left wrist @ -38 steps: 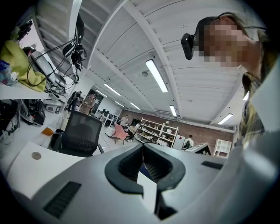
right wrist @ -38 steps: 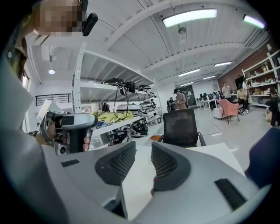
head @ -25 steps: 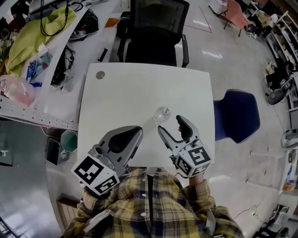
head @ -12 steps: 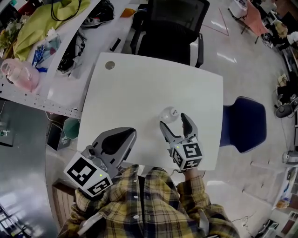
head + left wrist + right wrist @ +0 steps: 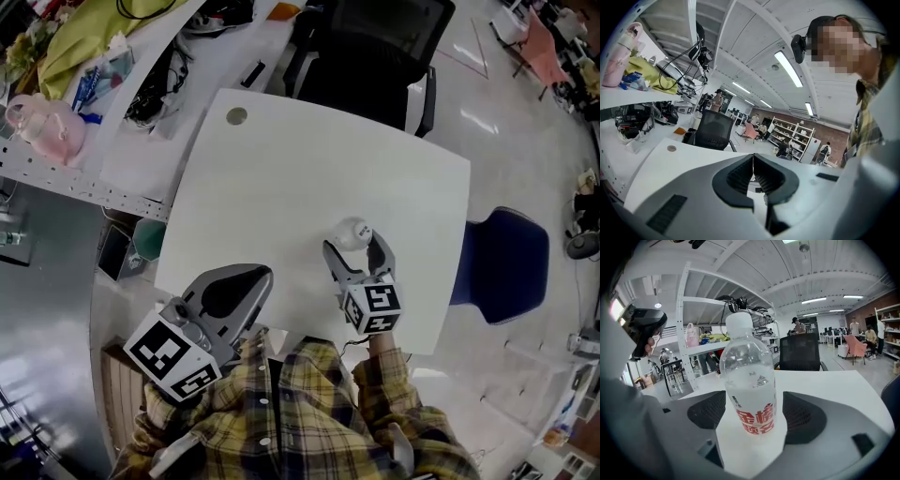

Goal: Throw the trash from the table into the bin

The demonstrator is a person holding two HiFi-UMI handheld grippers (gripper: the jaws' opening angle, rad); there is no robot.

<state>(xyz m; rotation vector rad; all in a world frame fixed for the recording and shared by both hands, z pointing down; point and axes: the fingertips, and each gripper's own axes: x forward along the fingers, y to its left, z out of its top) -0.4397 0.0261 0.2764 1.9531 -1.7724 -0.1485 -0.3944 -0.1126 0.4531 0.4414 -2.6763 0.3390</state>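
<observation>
Surface: a white square table (image 5: 281,178), bare but for one bottle and a small round cap (image 5: 236,116) set in the top by the far left corner.
Room: a big open workshop with a pale shiny floor, strip lights overhead, and shelving along a brick wall at the far end with a few people about.
Side bench: a long white bench (image 5: 141,159) runs off past the table's left edge, cluttered with cables, a yellow-green cloth (image 5: 84,42) and a pink container (image 5: 42,122).
Chairs: two; a black office chair (image 5: 375,56) at the far edge and a blue chair (image 5: 502,262) off the right edge.
Floor by the left edge: one green container (image 5: 150,239), mostly hidden, so I can't tell what it is.
Trash: one clear plastic bottle (image 5: 750,380) with a white cap and red print, upright, right of the table's middle and nearer the near edge.
Tongs: two.
Right gripper (image 5: 352,246): jaws spread wide, just been opening; the bottle stands between them and the pads are not pressing it.
Left gripper (image 5: 261,277): jaws together with nothing in them, over the near edge towards the left corner.
</observation>
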